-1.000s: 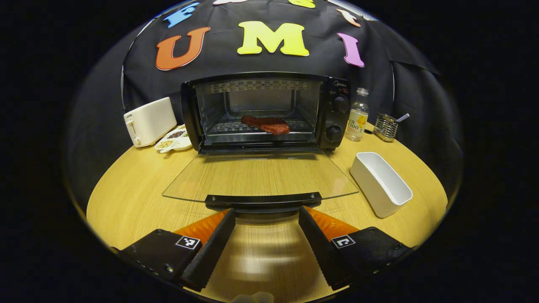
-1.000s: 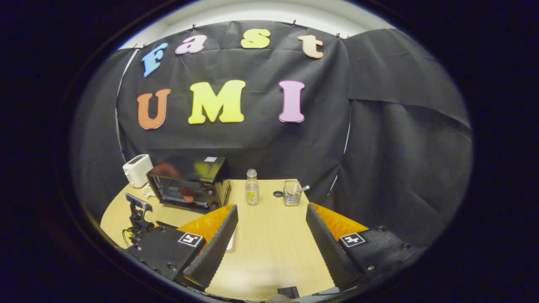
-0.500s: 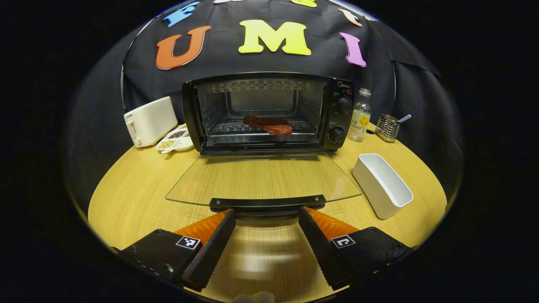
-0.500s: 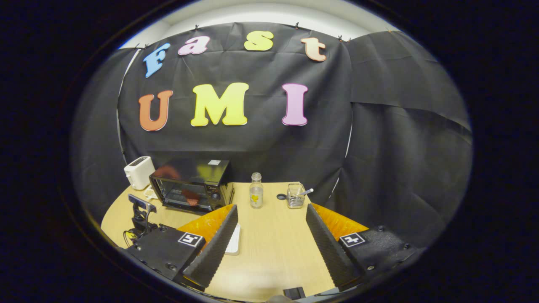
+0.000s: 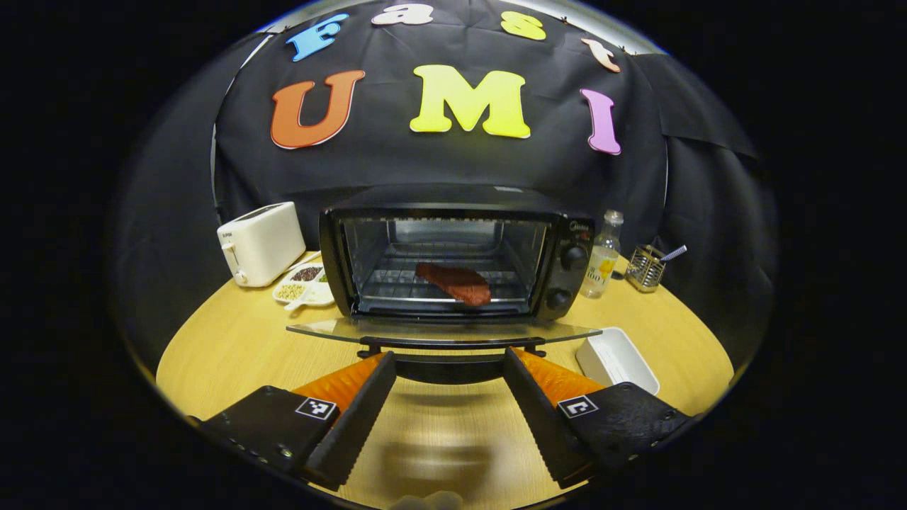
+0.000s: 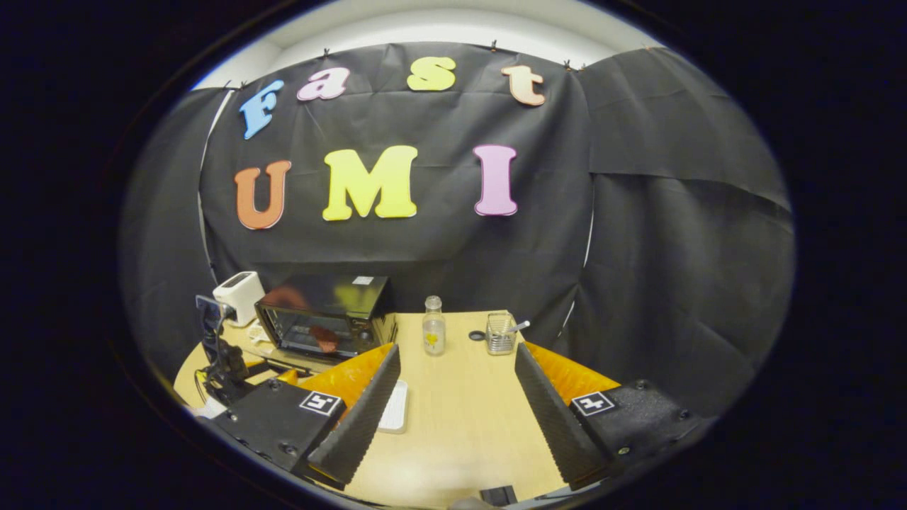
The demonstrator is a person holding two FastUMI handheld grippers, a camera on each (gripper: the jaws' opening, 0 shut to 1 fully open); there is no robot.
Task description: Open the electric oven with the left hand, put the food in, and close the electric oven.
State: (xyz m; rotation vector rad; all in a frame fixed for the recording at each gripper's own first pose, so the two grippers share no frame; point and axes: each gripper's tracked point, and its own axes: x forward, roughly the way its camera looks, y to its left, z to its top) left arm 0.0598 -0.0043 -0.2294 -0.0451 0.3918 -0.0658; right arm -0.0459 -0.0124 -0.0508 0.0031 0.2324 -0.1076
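I've got the round wooden worktop point(image 5: 234, 347) under me, and the electric oven point(image 5: 453, 251) sits at its back, mouth facing my left gripper view. Its glass door point(image 5: 443, 330) hangs about level, hinged at the bottom, handle toward me. Left gripper point(image 5: 449, 368) has its fingers spread wide, just beneath the door handle; whether they touch it I cannot tell. Inside, on the wire rack, lies the meat slab point(image 5: 453, 282), long axis running left to right, slightly angled. White rectangular dish point(image 5: 615, 358) right of the door, nothing visible in it. Divided snack dish point(image 5: 303, 287) holds dark and pale bits. Right gripper point(image 6: 458, 397): fingers released, grasping nothing.
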